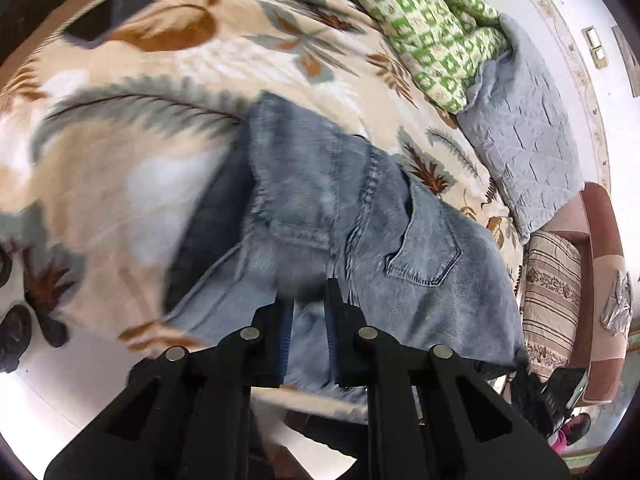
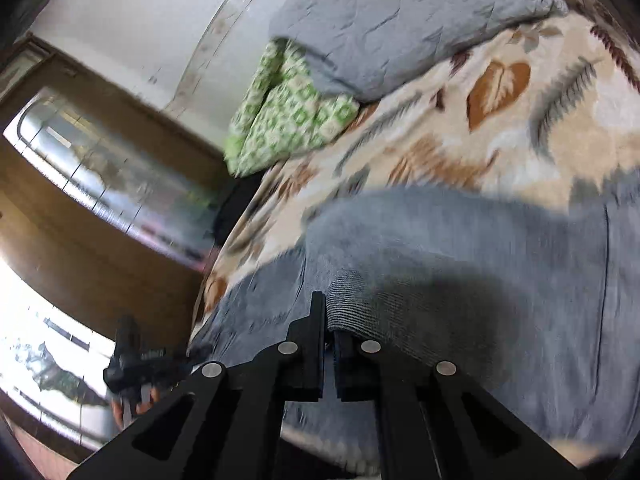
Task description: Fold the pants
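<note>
Between both jaws | pants [image 1: 360, 216] pinched (denim bunched) | on bedspread [image 1: 120, 184]

You had a cream blanket [image 1: 168, 152] printed with brown and grey leaves spread over the bed. A green-and-white checked quilt [image 1: 424, 24] lay bunched at its far edge, touching a grey quilted pillow [image 1: 524, 148] beside it. A dark flat slab [image 1: 120, 8] sat on the blanket near the far corner; what it was could not be told. A striped cushion [image 1: 552, 296] rested on a brown seat [image 1: 600, 216] past the bed. You faced a wood-framed window [image 2: 112, 176] in the white wall [image 2: 152, 12].
</note>
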Motion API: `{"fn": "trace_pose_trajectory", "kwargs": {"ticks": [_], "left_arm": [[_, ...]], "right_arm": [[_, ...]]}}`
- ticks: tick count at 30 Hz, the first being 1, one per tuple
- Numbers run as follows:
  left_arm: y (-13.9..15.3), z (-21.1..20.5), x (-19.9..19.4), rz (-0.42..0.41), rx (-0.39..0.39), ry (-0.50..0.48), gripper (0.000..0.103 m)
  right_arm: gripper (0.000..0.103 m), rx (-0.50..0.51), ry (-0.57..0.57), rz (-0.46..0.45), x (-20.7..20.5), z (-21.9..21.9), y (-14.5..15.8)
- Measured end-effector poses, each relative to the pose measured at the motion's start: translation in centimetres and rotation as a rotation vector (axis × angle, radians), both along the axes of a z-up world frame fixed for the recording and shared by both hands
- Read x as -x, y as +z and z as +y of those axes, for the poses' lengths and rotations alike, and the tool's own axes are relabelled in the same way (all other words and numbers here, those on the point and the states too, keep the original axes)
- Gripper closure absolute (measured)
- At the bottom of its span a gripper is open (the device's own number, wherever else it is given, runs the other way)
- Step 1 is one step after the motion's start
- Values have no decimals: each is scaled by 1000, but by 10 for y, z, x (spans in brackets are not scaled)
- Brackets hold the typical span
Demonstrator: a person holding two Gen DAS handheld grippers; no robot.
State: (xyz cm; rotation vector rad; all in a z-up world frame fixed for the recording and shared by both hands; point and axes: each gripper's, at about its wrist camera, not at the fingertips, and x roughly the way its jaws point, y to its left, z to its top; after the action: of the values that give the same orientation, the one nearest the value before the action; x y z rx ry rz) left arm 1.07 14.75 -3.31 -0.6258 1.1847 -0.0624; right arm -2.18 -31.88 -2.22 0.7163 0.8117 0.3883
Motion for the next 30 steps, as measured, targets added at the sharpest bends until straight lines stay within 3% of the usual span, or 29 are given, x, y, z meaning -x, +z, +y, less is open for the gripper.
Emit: {"fn": "trace_pose_trajectory", "kwargs": {"ticks": [3, 6, 8, 10, 11, 12, 16, 22, 27, 30], "left_arm": [[-14, 11, 13, 27, -35, 23, 90], [-30, 16, 20, 75, 77, 30, 90], [-22, 11, 20, 38, 103, 21, 87], [-11, 1, 16, 1, 102, 3, 66], [-8, -4, 12, -10, 110, -4, 39], [-7, -8, 8, -19, 114, -1, 26], [-19, -30, -10, 32, 165, -25, 25], [-41, -60, -26, 108, 148, -71, 25], [-40, -51, -38, 134, 194, -18, 45], [-43, -46, -37, 151, 215, -7, 49]], "right_arm": [[101, -21, 48, 74, 25, 15, -30], [100, -44, 52, 183, 33, 25, -70], [95, -60, 47, 208, 34, 27, -81], [95, -59, 41, 201, 34, 25, -79], [94, -61, 37, 198, 33, 24, -77], [91, -60, 23, 190, 33, 20, -74], [60, -106, -63, 170, 40, 0, -68], [52, -192, -111, 150, 35, -15, -64], [52, -211, -81, 164, 18, -1, -63], [48, -192, -51, 160, 18, 7, -63]]}}
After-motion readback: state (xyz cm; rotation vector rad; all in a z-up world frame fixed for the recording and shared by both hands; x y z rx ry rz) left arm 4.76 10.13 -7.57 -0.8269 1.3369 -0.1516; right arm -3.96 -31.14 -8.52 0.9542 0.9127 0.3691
